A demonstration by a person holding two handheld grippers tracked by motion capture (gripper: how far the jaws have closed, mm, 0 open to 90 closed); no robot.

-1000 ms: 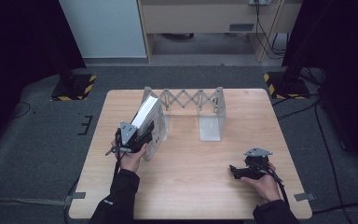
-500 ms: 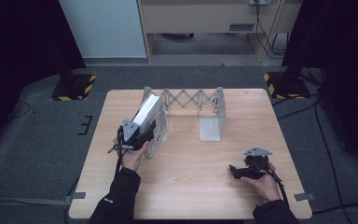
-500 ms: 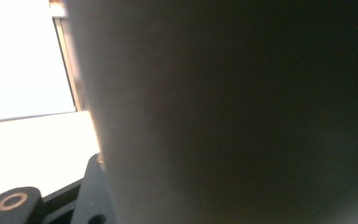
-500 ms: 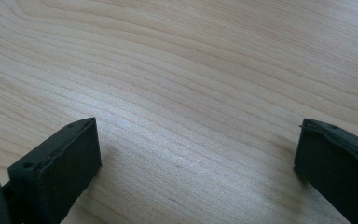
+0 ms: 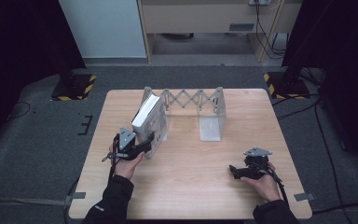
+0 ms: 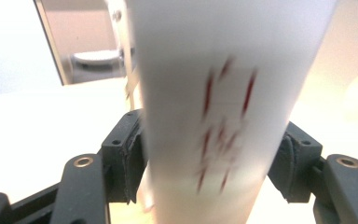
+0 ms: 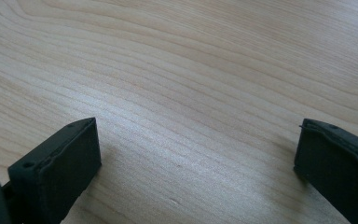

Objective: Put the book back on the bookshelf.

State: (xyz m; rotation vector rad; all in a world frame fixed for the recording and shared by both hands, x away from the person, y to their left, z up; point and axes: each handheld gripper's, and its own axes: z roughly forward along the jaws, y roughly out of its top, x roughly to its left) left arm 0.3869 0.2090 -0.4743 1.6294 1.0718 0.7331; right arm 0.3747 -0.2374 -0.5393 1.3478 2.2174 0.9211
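Nearest to us on the wooden table (image 5: pixel 191 186), the right gripper (image 5: pixel 235 171) sits low at the near right, held in the person's right hand (image 5: pixel 262 182) and pointing left across the bare wood. In the right gripper view its two black jaws stand wide apart with nothing but wood grain between them, so that claw is plainly open and empty.

A bit farther in on the left side, the left gripper (image 5: pixel 145 144) is held up in the left hand (image 5: pixel 127 164), with its grey three-cornered plate on top. We can see it clamped on a white book (image 5: pixel 148 122), gripping it at the book's near lower end. In the left gripper view the jaw pads press against both sides of the book's white spine (image 6: pixel 223 107), which carries some blurry red markings we can't read.

The book is tilted, with its top leaning away toward the far left, and it rests against the left end plate of a white expanding book rack (image 5: pixel 191 100). We can't tell whether its lower edge touches the table.

The rack stands at the far middle of the table, with its scissor lattice stretched between two end plates; the right end plate (image 5: pixel 212 121) stands on its own, well apart from the book.
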